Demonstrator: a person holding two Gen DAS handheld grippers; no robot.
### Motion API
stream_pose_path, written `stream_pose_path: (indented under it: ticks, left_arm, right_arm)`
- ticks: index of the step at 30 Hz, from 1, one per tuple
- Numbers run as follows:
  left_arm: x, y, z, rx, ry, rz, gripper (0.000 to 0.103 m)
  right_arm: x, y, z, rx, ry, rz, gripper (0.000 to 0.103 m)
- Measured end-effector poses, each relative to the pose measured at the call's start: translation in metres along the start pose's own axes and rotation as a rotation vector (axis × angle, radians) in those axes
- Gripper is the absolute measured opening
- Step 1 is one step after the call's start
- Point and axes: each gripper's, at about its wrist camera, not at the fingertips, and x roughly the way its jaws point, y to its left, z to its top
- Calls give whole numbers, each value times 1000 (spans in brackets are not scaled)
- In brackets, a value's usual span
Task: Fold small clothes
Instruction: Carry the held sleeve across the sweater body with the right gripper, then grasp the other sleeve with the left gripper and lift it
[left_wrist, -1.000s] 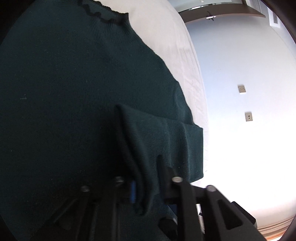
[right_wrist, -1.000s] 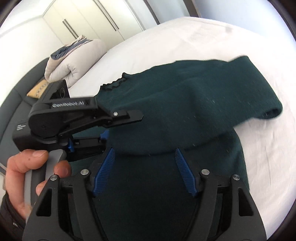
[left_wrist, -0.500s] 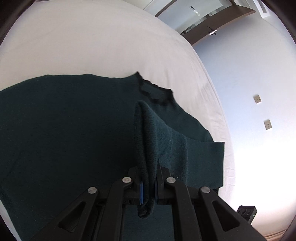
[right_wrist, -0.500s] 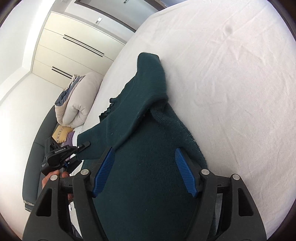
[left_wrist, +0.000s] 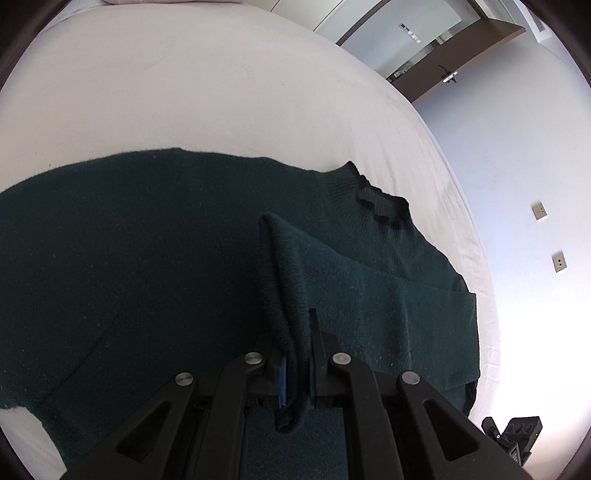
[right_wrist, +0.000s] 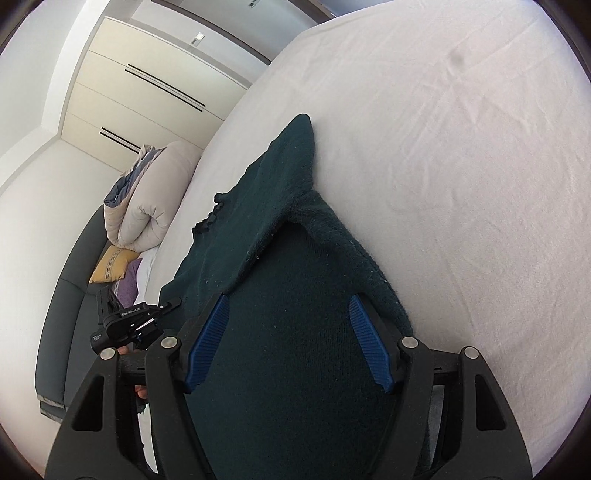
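Dark green sweater (left_wrist: 155, 258) spread flat on white bed (left_wrist: 184, 81), frilled collar (left_wrist: 380, 206) toward far edge. Left gripper (left_wrist: 295, 369) clamped tight on sleeve (left_wrist: 288, 280), which rises as ridge from jaws and lies folded across sweater body. Right gripper (right_wrist: 288, 343) jaws wide apart, blue pads (right_wrist: 369, 350) over sweater body, nothing pinched between them. Rolled duvet (right_wrist: 147, 195) and yellow cushion (right_wrist: 110, 264) on dark sofa (right_wrist: 62, 314) beside bed.
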Motion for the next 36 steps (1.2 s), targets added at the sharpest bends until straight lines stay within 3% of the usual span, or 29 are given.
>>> stream_pose_path:
  ticks: [3,6,9,10,16,22,26,28,30,32,36]
  left_arm:
    - [-5,6,4,-17,-21,-1,8]
    - [6,6,-2,11,16,29,10]
    - [5,6,-8,34,12,24,19]
    - [4,5,-9,36,18,13,23]
    - [1,-1,-13,44,45,-12,23]
    - [4,16,-13,-16,59,-78,24]
    - [1,24,-17,-27,62,-115,24]
    - [3,26,-18,-26,69,-124,24]
    - [4,30,-18,-40,70,-141,23]
    - [4,34,-19,-59,70,-159,23]
    - [1,34,-23,-57,61,-164,23]
  right_arm:
    - [-3,5,0,-4,-1,-5,67]
    - [-2,7,1,-14,4,-16,67]
    - [-7,11,6,-3,20,-13,67]
    - [-11,13,10,4,14,4,67]
    - [-21,33,66,8,-36,94,67]
    - [38,38,136,53,76,201,67]
    - [83,31,169,97,128,222,67]
    - [106,18,178,157,155,193,67]
    - [119,3,174,208,176,186,67]
    - [113,6,167,174,182,207,67]
    - [97,13,129,93,285,208,67]
